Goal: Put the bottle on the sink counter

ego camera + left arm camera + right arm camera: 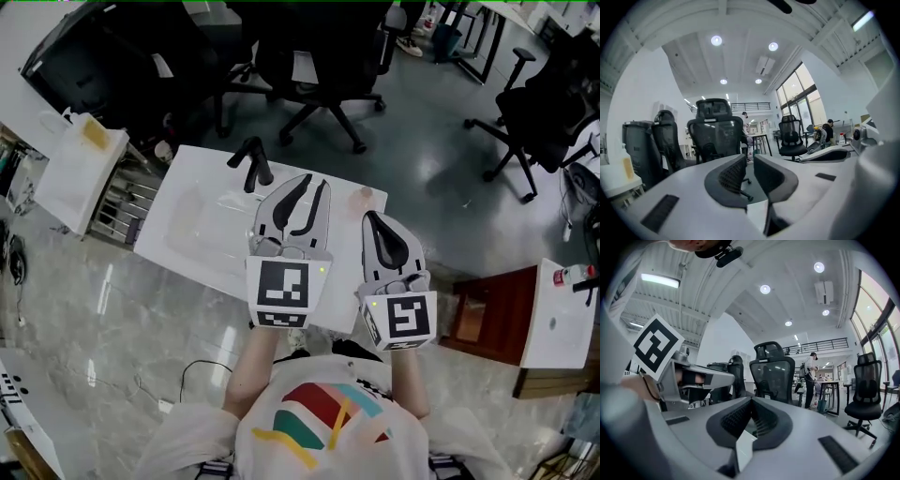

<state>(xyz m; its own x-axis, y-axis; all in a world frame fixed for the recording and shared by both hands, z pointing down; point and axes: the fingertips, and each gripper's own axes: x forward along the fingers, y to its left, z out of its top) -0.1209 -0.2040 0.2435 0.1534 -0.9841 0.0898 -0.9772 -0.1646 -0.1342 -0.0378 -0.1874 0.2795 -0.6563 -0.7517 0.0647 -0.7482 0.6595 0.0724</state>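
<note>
Standing on the sink counter (187,220), far corner, the bottle (366,195) is at twelve o'clock just beyond the nearer right gripper (372,219), jaws together; the left gripper (314,185), narrowly apart, empty, has it at two o'clock.

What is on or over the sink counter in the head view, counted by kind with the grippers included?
Grippers: 2 (left gripper, right gripper)
Faucet: 1 (black faucet)
Bottle: 1 (small bottle, at the counter's far edge)
Total: 4
</note>
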